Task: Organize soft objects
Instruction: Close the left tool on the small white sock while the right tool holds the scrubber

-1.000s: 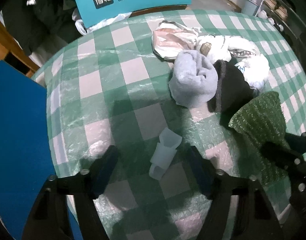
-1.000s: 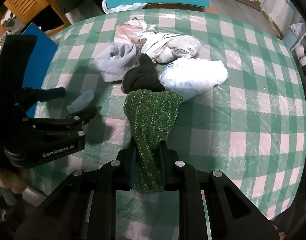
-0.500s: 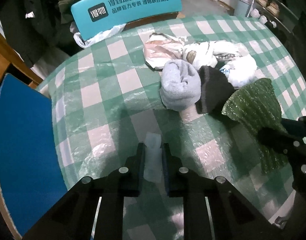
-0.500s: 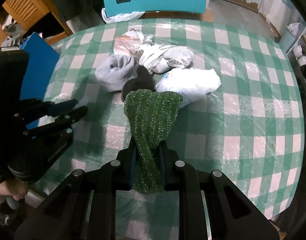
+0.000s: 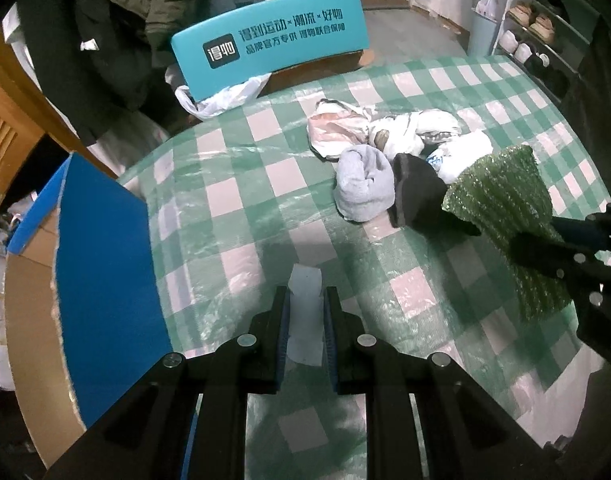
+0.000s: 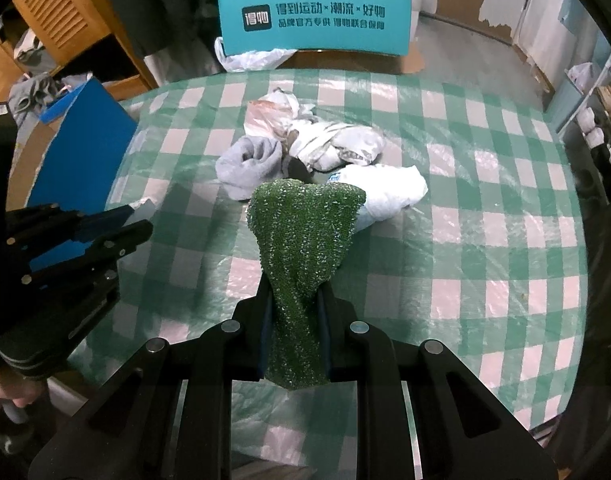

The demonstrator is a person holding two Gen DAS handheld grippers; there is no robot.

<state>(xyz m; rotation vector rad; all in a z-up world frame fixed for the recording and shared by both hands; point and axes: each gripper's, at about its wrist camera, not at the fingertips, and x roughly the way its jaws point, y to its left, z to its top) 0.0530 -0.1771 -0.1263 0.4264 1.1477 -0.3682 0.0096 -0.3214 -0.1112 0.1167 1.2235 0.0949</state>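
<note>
The left gripper has its fingers clenched on a small, thin, pale translucent-white soft strip, whose long axis runs straight out along the fingers, its far end projecting past the tips above the green-and-white checked, plastic-covered tabletop. The right gripper is likewise clenched on a green, glittery knitted cloth; the cloth's narrow end is pinched between the fingers and its wide end fans out away from them, so its long axis also follows the finger direction. Both held items appear to be clear of the tabletop, though the exact clearance cannot be told. To the near left, just beside the tabletop edge, stands a blue-faced cardboard box with its raw cardboard edge visible; the left gripper is the nearer of the two to it, and the box lies to the left of that gripper's fingers. If the box is the collecting place, which is a judgement only, the coming move is a leftward carry of the strip. Farther off, near the middle of the tabletop, lies the remaining pile: a grey rolled sock, a black knitted item, and white and pink crumpled fabrics touching one another.
</note>
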